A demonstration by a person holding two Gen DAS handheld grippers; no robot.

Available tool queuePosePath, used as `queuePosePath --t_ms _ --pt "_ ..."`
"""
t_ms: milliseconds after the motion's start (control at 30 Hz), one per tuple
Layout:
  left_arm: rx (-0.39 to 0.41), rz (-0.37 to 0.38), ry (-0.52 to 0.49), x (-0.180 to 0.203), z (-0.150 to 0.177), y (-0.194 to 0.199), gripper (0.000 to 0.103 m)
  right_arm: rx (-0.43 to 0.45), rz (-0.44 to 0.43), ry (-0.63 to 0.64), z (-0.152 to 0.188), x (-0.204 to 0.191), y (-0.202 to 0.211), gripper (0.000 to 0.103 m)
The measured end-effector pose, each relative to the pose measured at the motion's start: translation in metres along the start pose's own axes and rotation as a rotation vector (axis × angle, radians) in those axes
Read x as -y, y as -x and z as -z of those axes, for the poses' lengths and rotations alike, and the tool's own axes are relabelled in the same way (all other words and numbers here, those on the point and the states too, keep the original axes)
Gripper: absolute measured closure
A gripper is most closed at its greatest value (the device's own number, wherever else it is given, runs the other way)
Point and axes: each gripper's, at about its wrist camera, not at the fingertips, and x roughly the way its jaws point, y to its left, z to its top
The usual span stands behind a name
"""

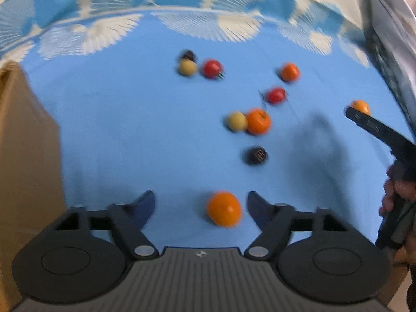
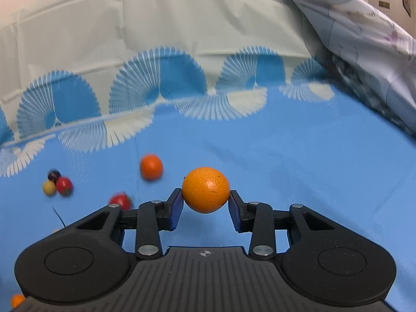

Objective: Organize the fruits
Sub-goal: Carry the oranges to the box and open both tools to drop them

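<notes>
A: The right gripper [image 2: 205, 202] has its blue pads pressed on either side of an orange [image 2: 206, 193], held above the blue cloth [image 2: 312, 182]. It's round, so no long axis to speak of.

B: And the left gripper [image 1: 201, 202]?

A: Jaws wide apart, touching nothing. Another orange [image 1: 224, 209] lies on the cloth between the fingers, nearer the right one.

B: Any container?

A: A cardboard box [image 1: 23, 156] at the left edge; its inside is hidden.

B: Farther out?

A: A dark fruit [image 1: 257, 155], then a yellow fruit [image 1: 237, 121] touching an orange one [image 1: 258, 121], red ones [image 1: 276, 95] beyond. White fan patterns edge the cloth; rumpled bedding [image 2: 364, 39] sits right.
</notes>
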Motion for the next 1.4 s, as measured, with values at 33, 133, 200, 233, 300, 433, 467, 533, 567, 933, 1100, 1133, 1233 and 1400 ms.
queuePosePath --t_ms 33,133,200,233,300,433,467,533,567,933,1100,1133,1233,1400 --pt "-0.010 0.008 -0.025 0.006 0.003 -0.006 0.020 -0.006 -0.003 -0.012 0.005 0.001 0.000 0.064" --pt "-0.036 0.007 -0.065 0.022 0.008 -0.025 0.027 -0.021 -0.004 -0.031 0.013 0.007 -0.002 0.064" --pt "-0.080 -0.001 -0.059 0.026 0.009 -0.040 0.063 -0.025 -0.007 -0.036 0.016 0.010 -0.003 0.064" --pt "-0.089 0.006 -0.043 0.024 0.008 -0.045 0.063 -0.026 -0.011 -0.039 0.018 0.012 -0.003 0.064" --pt "-0.076 0.008 -0.005 0.019 0.007 -0.046 0.059 -0.026 -0.018 -0.043 0.019 0.014 -0.003 0.064" --pt "-0.031 -0.025 0.025 0.014 -0.001 -0.043 0.026 -0.024 -0.025 -0.044 0.021 0.015 -0.005 0.063" --pt "-0.024 -0.032 0.021 0.015 -0.003 -0.044 0.026 -0.026 -0.026 -0.048 0.022 0.015 -0.006 0.063" --pt "-0.034 -0.018 0.025 0.016 -0.008 -0.046 0.027 -0.029 -0.028 -0.057 0.023 0.014 -0.008 0.063" --pt "-0.039 -0.009 0.028 0.017 -0.010 -0.049 0.037 -0.033 -0.030 -0.059 0.024 0.014 -0.009 0.063" --pt "0.040 0.013 -0.018 0.022 0.004 0.017 0.060 0.006 -0.066 -0.086 0.018 0.006 0.037 0.064" --pt "0.086 0.009 -0.003 0.003 0.042 0.104 0.060 0.023 -0.227 -0.035 0.028 -0.041 0.118 0.063" --pt "0.089 -0.003 0.008 -0.003 0.051 0.119 0.060 0.021 -0.267 -0.025 0.033 -0.052 0.135 0.063" --pt "0.109 -0.086 0.027 -0.025 0.083 0.160 0.060 0.008 -0.403 0.016 0.054 -0.096 0.190 0.064" --pt "0.149 -0.231 0.088 -0.073 0.137 0.218 0.060 -0.029 -0.600 0.112 0.085 -0.165 0.265 0.063"
